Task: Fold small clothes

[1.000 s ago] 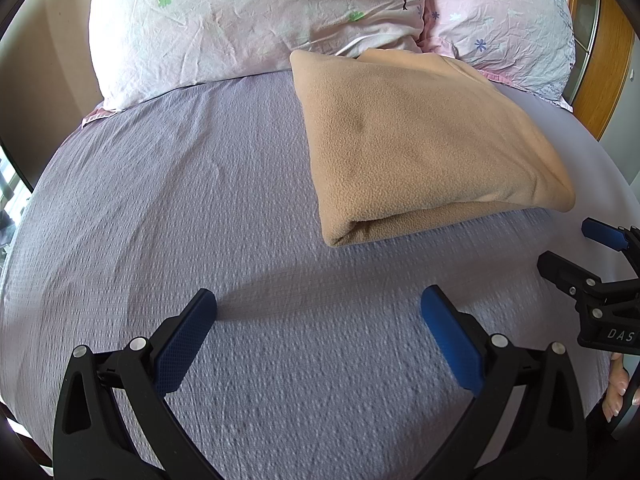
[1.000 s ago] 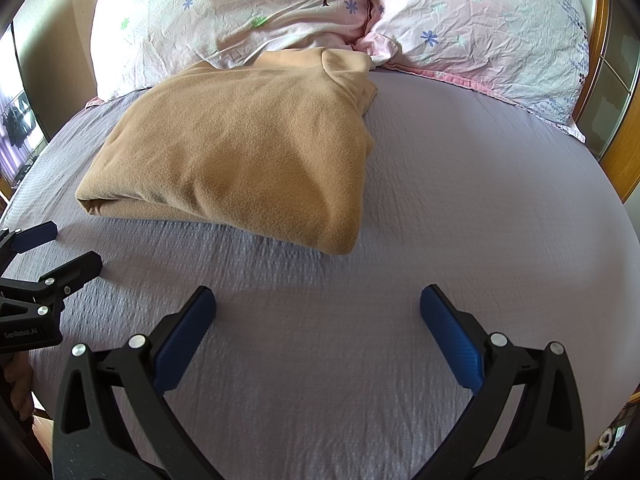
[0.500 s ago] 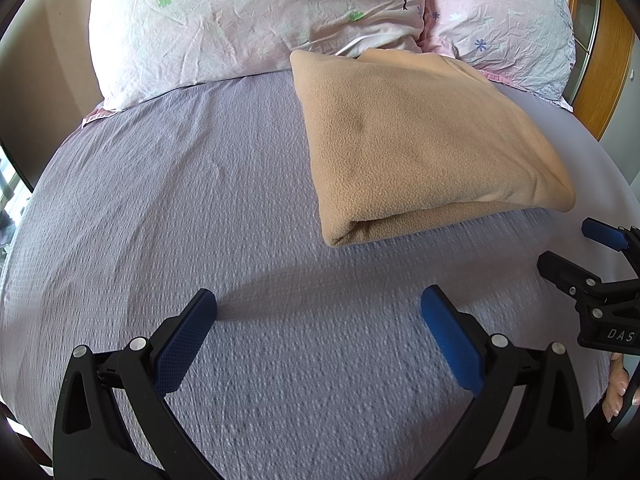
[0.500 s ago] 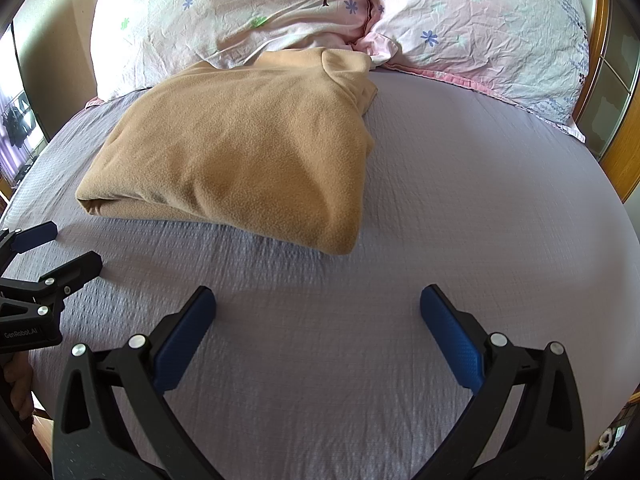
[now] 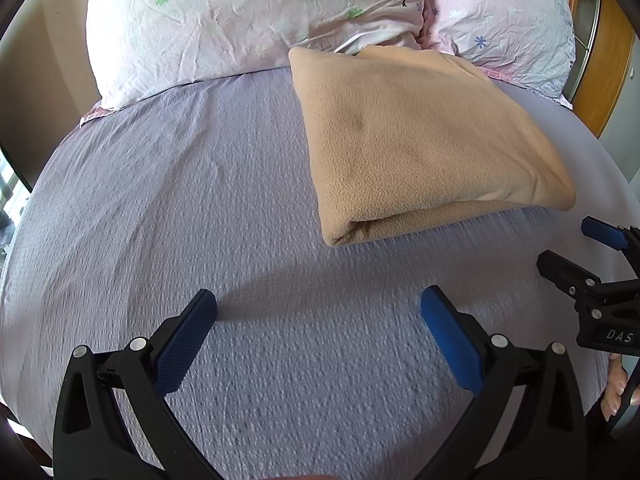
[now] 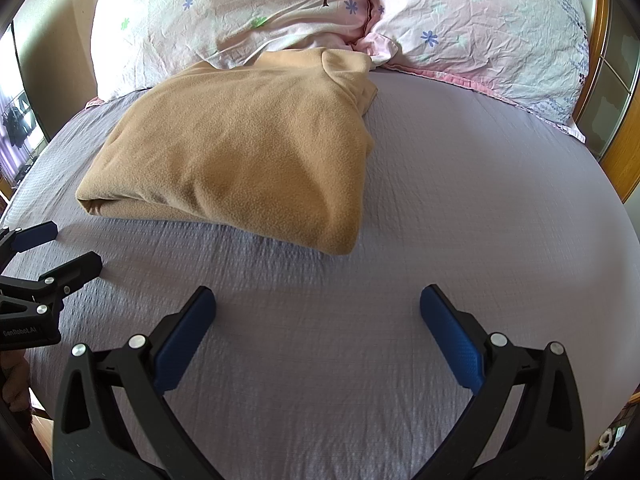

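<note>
Left wrist view: the left tongs (image 5: 318,312) stand wide open over the bed (image 5: 160,200), their blue textured pads (image 5: 182,344) holding nothing and touching nothing. The bed's lilac cover is a finely puckered weave with shallow creases. A tan fleece garment (image 5: 420,148), folded into a thick, soft-edged rectangle, lies ahead and to the right, its far edge against two crumpled floral pillows (image 5: 248,16). The right tongs (image 5: 568,246) enter at the right edge, parted and empty, near the garment's near corner but apart from it. Right wrist view: the right tongs (image 6: 318,312) gape equally wide above bare cover (image 6: 480,200), empty. The garment (image 6: 248,152) lies ahead and left, layered edges visible at its left fold. The left tongs (image 6: 70,246) appear at the left edge, open, just short of that fold.
</note>
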A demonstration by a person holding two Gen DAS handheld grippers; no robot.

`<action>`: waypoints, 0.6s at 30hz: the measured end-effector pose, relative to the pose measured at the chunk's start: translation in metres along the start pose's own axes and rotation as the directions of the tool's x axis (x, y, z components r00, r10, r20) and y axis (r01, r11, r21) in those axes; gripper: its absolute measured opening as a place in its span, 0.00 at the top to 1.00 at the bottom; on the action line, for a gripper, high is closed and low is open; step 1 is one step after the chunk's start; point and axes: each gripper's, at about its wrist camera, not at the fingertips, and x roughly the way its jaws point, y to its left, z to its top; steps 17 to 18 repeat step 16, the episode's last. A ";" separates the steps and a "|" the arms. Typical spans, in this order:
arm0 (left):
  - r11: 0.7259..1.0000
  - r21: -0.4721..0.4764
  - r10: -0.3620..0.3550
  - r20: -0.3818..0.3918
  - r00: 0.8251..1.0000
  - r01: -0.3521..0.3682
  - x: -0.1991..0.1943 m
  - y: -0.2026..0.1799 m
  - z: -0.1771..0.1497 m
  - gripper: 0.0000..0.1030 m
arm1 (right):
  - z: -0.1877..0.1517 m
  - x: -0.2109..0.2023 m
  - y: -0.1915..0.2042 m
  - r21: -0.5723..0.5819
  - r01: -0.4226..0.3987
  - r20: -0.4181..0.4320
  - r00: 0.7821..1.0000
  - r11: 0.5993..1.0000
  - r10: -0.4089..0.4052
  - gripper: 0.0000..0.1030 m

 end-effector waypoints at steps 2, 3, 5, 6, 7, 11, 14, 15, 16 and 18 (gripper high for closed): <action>1.000 0.001 -0.001 0.000 1.000 0.001 0.000 0.000 0.000 0.01 | 0.000 0.000 0.000 0.000 0.000 0.000 1.000 1.000 0.000 0.02; 1.000 0.002 -0.001 0.001 1.000 0.001 0.000 0.000 0.000 0.01 | 0.000 0.000 0.000 0.000 0.000 0.000 1.000 1.000 0.000 0.02; 1.000 0.003 -0.001 0.003 1.000 0.001 0.000 0.000 0.000 0.01 | 0.000 0.000 0.000 0.000 0.000 0.000 1.000 1.000 0.000 0.02; 1.000 0.003 -0.001 0.005 1.000 0.001 0.000 0.000 -0.001 0.01 | 0.000 0.000 0.000 0.000 0.000 0.000 1.000 1.000 0.000 0.02; 1.000 0.003 -0.001 0.006 1.000 0.001 0.000 0.000 -0.001 0.01 | 0.000 0.000 0.000 0.000 0.000 0.000 1.000 1.000 0.000 0.02; 1.000 0.004 -0.002 0.015 1.000 0.001 0.000 0.000 -0.002 0.01 | 0.000 0.000 0.000 0.000 0.000 0.000 1.000 1.000 0.000 0.02; 1.000 0.005 -0.002 0.018 1.000 0.002 -0.001 0.000 -0.002 0.01 | 0.000 0.000 0.000 0.000 0.000 0.000 1.000 1.000 0.000 0.02; 1.000 0.006 -0.002 0.018 1.000 0.002 -0.001 0.000 -0.002 0.01 | 0.000 0.000 0.000 0.000 0.000 0.000 1.000 1.000 0.000 0.02; 1.000 0.005 -0.002 0.018 1.000 0.002 0.000 0.001 -0.002 0.01 | 0.000 0.000 0.000 0.000 0.000 0.000 1.000 1.000 0.000 0.02; 1.000 0.005 -0.002 0.018 1.000 0.002 0.000 0.001 -0.002 0.01 | 0.000 0.000 0.000 0.000 0.000 0.000 1.000 1.000 0.000 0.02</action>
